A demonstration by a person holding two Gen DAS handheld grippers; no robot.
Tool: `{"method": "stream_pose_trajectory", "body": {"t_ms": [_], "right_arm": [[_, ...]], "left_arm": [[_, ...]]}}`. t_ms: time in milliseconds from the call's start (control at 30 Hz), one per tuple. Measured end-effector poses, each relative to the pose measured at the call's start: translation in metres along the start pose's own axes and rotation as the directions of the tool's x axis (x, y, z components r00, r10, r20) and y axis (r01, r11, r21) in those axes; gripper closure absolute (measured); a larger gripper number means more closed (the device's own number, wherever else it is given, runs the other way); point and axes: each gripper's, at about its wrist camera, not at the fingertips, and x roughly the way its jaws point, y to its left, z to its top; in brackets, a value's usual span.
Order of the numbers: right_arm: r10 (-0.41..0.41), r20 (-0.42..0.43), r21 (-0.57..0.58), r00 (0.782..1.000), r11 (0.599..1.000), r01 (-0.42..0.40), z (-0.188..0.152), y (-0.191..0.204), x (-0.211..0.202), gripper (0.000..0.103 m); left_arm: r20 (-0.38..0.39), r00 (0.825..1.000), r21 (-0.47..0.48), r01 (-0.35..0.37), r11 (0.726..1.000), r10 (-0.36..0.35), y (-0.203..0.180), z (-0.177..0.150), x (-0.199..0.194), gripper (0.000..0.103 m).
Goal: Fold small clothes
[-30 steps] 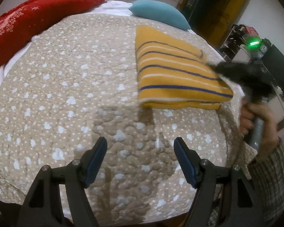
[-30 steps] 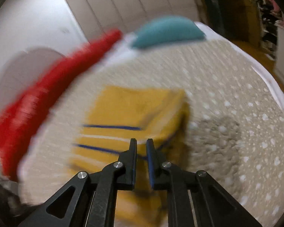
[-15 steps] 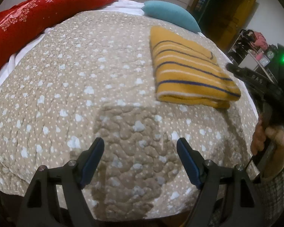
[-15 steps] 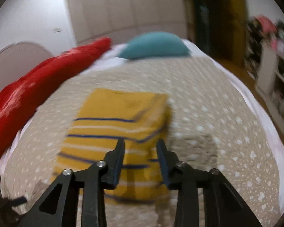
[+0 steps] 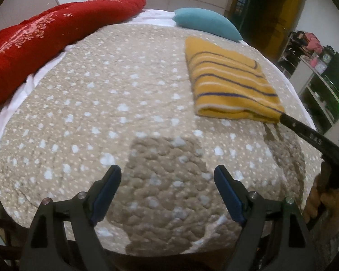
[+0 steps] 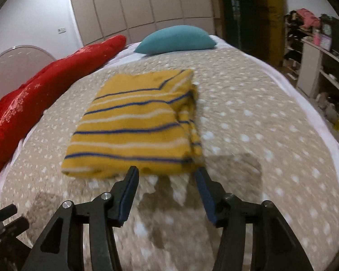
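A folded yellow striped garment (image 6: 135, 126) lies on a dotted bed quilt (image 5: 101, 103), near a teal pillow (image 6: 176, 40). Both tongs, left (image 5: 167, 192) and right (image 6: 167, 192), gape wide, holding nothing. The cloth looks soft, light and floppy; its thick folded edge likely offers the best grip.

Right gripper (image 6: 167, 174): jaws nearly closed over the striped yellow garment (image 6: 135, 124) a second ago, now spread wide, tips at its near edge. It has drawn back off the cloth. Left gripper (image 5: 167, 176) view has shifted; the garment sits further right in frame.
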Motion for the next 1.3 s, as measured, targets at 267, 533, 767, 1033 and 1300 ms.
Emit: {"method": "stream_pose_trajectory", "body": {"t_ms": [267,533,767,1033,1300], "right_arm": [[-0.009,-0.029,0.028,1.0,1.0,0.01,-0.029,0.0,-0.026,0.042],[-0.014,0.004,-0.017,1.0,1.0,0.014,-0.038,0.015,-0.041,0.036],[-0.012,-0.037,-0.012,0.999,1.0,0.012,-0.045,0.015,-0.028,0.035],[-0.004,-0.064,0.011,0.998,1.0,0.005,-0.047,0.009,-0.013,0.034],[0.119,0.02,0.044,0.993,0.992,-0.12,-0.001,-0.008,-0.017,0.028]], "left_arm": [[0.016,1.0,0.053,0.024,0.998,-0.025,-0.027,-0.022,-0.018,0.02],[0.041,0.999,0.075,0.02,0.997,-0.023,-0.034,-0.029,-0.031,0.019],[0.026,1.0,0.077,-0.007,0.997,0.005,-0.032,-0.033,-0.022,0.019],[-0.019,1.0,0.071,-0.018,0.997,0.02,-0.028,-0.031,-0.006,0.019],[-0.002,0.997,0.012,0.073,0.997,-0.073,-0.01,0.027,0.01,0.019]]}}
